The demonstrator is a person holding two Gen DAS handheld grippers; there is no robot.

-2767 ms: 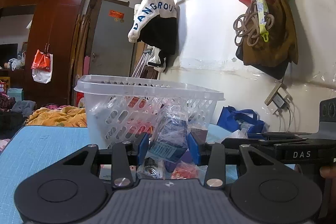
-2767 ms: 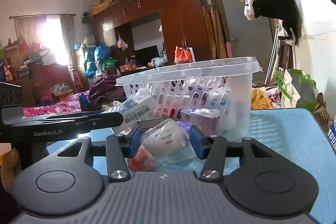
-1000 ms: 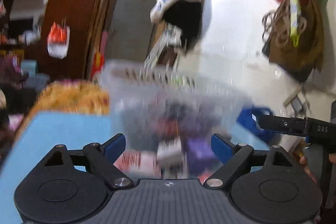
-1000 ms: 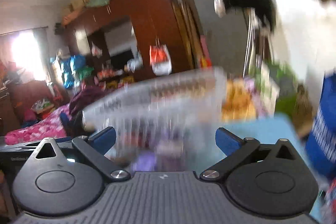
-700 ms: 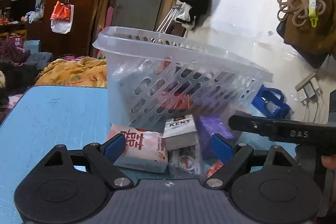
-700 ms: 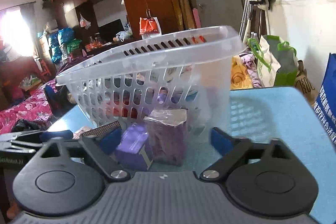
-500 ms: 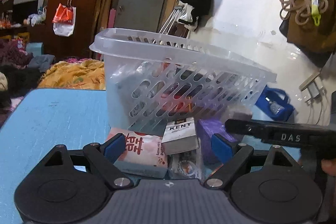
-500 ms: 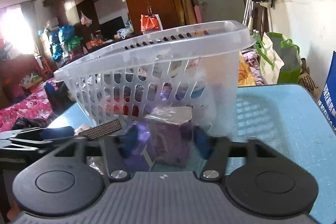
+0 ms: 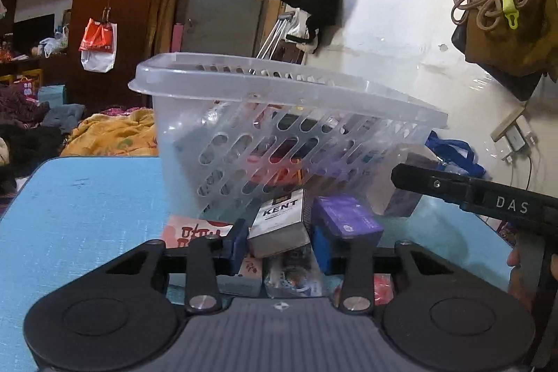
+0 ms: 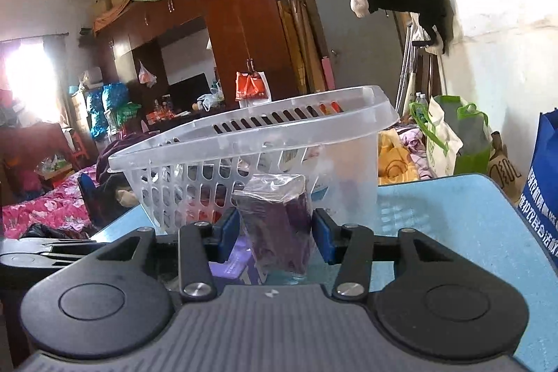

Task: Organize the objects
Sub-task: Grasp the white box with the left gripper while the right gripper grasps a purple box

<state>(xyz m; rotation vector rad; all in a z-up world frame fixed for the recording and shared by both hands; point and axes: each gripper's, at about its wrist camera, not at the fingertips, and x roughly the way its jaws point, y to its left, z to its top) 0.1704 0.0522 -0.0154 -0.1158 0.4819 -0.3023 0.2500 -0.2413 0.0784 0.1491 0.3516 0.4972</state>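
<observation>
Left wrist view: the left gripper [image 9: 279, 241], jaws just closed, pinches the KENT box [image 9: 279, 225] lying on the pile just before the white basket [image 9: 244, 114] — a grip suited to lifting it in.

Right wrist view: the right gripper [image 10: 277, 234], jaws just drawn in, clamps the purple wrapped packet [image 10: 277, 225] upright on the blue table [image 10: 453, 225] beside the same basket — likely bound there too.

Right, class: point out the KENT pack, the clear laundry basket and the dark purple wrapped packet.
KENT pack [image 9: 279, 222], left wrist view, on its printed white front face.
Clear laundry basket [image 9: 279, 89], left wrist view, on its near rim.
Dark purple wrapped packet [image 10: 279, 225], right wrist view, on its front face.
</observation>
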